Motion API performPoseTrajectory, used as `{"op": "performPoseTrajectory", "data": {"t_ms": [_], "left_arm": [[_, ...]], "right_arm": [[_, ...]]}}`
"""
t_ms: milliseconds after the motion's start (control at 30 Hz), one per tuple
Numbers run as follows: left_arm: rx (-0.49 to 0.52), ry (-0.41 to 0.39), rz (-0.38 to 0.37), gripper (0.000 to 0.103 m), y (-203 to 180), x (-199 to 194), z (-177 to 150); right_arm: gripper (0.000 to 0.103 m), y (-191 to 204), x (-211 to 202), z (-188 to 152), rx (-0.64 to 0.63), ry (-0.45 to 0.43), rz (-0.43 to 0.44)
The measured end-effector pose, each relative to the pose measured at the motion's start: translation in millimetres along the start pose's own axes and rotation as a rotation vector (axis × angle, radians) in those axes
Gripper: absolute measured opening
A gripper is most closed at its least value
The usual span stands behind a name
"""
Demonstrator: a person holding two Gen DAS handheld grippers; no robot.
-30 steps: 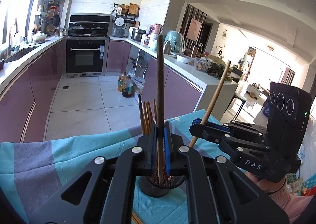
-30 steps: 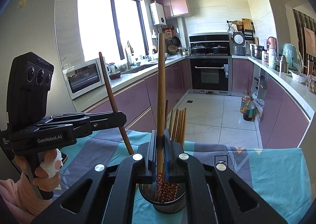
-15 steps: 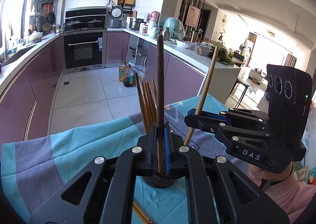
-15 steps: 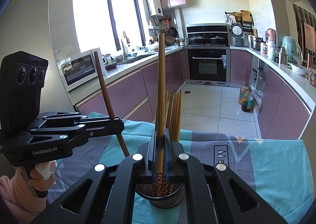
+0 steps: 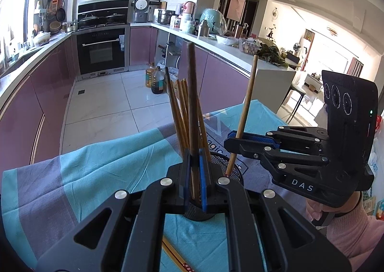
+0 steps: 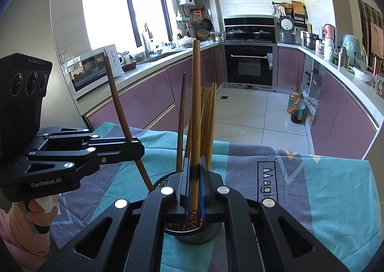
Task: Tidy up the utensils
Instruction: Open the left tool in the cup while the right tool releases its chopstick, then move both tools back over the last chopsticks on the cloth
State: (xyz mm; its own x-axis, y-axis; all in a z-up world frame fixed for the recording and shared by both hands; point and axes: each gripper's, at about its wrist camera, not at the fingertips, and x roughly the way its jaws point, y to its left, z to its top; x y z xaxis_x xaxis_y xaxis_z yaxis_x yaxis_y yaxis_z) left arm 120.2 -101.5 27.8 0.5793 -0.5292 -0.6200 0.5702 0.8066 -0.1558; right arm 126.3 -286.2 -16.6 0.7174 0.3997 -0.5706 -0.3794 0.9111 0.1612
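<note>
Your left tongs (image 5: 195, 171) are clamped on a dark chopstick (image 5: 192, 104), its lower end dipping into the mesh holder (image 5: 230, 171) just below them. Your right tongs (image 6: 195, 183) pinch a light wooden chopstick (image 6: 196, 104) over that same holder (image 6: 206, 236). Only the right wrist view shows the red patterned tips (image 6: 193, 218) inside the cup. Only the left wrist view shows a loose chopstick (image 5: 175, 256) lying on the cloth-covered tabletop (image 5: 96, 176), partly cut off under the tongs. The holder's base is hidden behind both tongs.
</note>
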Motion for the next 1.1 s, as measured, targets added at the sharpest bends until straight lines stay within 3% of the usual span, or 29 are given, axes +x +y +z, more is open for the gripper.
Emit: {"op": "performPoseTrajectory", "data": {"t_ms": [967, 1033, 1100], "left_arm": [[-0.094, 0.059, 0.007, 0.008, 23.3, 31.7, 3.9], [-0.099, 0.051, 0.012, 0.01, 25.2, 29.9, 1.6], [-0.107, 0.044, 0.017, 0.019, 24.5, 27.9, -0.5]], "right_arm": [[0.008, -20.4, 24.5, -4.5, 0.09, 0.034, -0.011], [0.008, -20.9, 23.4, -5.3, 0.093, 0.032, -0.009], [0.009, -20.0, 21.4, -6.6, 0.093, 0.027, -0.009]]}}
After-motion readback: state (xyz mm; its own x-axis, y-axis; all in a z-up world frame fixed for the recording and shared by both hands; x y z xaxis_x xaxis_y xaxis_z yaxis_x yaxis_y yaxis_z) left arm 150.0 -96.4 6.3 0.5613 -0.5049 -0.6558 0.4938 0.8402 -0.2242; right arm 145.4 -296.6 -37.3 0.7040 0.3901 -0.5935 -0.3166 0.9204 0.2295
